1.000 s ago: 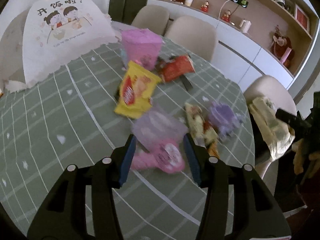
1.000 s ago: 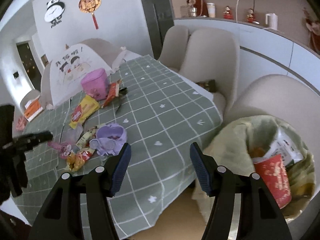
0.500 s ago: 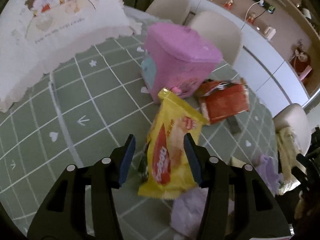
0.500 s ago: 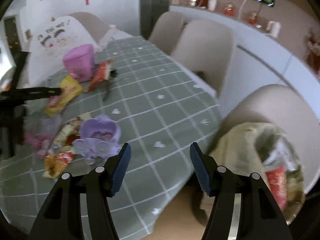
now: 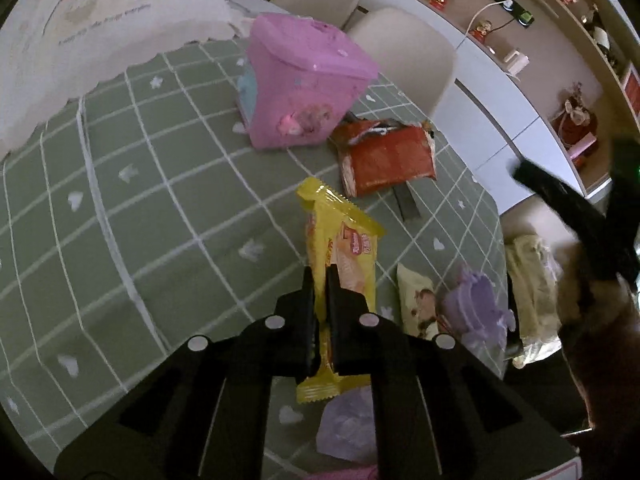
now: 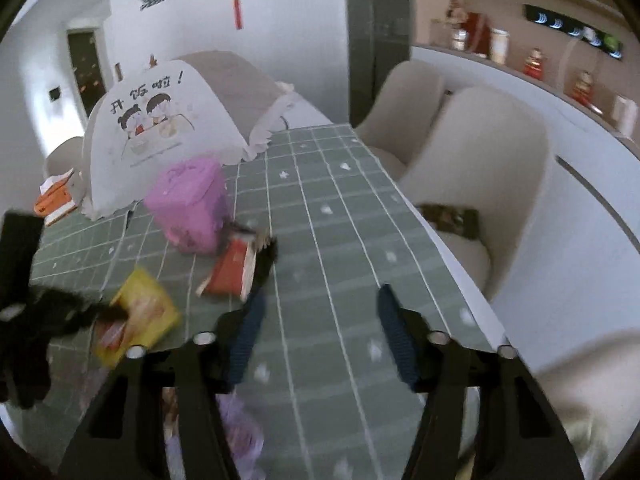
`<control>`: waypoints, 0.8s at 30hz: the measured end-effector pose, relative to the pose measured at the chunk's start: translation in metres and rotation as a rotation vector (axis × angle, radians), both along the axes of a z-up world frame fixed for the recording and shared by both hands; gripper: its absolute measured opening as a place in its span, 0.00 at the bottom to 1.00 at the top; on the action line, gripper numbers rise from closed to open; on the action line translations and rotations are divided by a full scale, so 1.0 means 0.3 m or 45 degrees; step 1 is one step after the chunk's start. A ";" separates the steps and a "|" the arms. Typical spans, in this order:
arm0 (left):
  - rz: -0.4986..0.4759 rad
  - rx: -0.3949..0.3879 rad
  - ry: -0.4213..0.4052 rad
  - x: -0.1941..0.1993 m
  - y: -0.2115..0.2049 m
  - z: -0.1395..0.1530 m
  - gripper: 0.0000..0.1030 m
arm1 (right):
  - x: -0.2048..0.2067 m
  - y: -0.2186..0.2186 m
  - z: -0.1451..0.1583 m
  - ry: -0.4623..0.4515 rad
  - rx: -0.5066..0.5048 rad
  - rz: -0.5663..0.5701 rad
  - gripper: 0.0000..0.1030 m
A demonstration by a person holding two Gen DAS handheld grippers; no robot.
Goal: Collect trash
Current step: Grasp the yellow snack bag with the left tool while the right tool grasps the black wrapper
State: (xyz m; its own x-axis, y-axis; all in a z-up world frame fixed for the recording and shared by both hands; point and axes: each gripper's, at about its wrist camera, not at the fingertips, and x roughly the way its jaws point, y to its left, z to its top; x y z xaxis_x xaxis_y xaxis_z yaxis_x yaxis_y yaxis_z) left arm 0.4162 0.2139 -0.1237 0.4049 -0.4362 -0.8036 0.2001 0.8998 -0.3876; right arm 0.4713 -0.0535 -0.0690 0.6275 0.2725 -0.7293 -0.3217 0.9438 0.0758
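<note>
My left gripper is shut on a yellow snack wrapper and holds it over the green checked tablecloth. The wrapper also shows in the right wrist view, with the left gripper at its edge. A red wrapper lies beside a pink lidded bin. My right gripper is open and empty above the table, with the red wrapper ahead to its left.
A cream wrapper, a purple plastic cup and a pale purple bag lie near the table edge. A yellowish trash bag hangs off a chair. A white food cover and beige chairs surround the table.
My left gripper moved forward over the table and closed on the yellow wrapper. My right gripper swung from the trash bag side toward the table.
</note>
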 end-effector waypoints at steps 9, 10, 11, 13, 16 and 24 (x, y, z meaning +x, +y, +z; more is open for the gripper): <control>0.082 -0.010 0.044 0.014 0.051 -0.022 0.06 | 0.360 0.148 -0.152 0.170 0.069 0.215 0.36; 0.081 -0.012 0.044 0.018 0.053 -0.021 0.07 | 0.376 0.170 -0.168 0.188 0.080 0.248 0.36; 0.080 -0.017 0.047 0.023 0.056 -0.025 0.07 | 0.386 0.195 -0.186 0.209 0.087 0.287 0.36; 0.076 -0.034 0.052 0.029 0.055 -0.027 0.07 | 0.387 0.237 -0.209 0.230 0.081 0.352 0.35; 0.065 -0.037 0.052 0.036 0.048 -0.029 0.10 | 0.391 0.256 -0.234 0.266 0.086 0.368 0.36; 0.033 -0.040 0.037 0.056 0.031 -0.029 0.14 | 0.292 0.328 -0.265 0.349 0.058 0.487 0.35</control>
